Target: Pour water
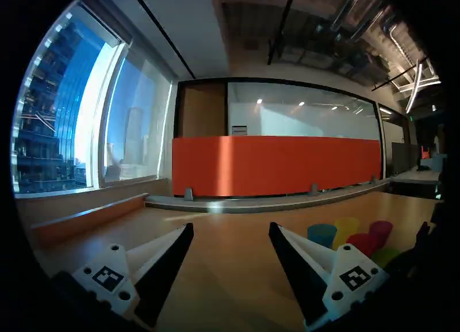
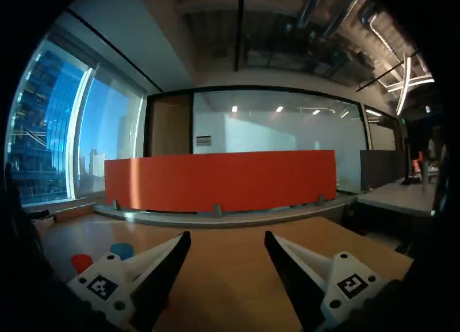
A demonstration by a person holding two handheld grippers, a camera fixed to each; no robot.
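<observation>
Your left gripper and right gripper both gape wide, gripping nothing. Coloured cups cluster on the table beside your left gripper; you can't tell their contents.

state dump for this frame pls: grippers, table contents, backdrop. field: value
left gripper: open, holding nothing, over the table
right gripper: open, holding nothing, over the table
table: wooden, sunlit
cups: blue cup, yellow cup, red cup, magenta cup, green cup, clustered to the right of the left gripper in its view
contact: neither gripper touches a cup
backdrop: orange partition along the table's far edge, window at left
</observation>
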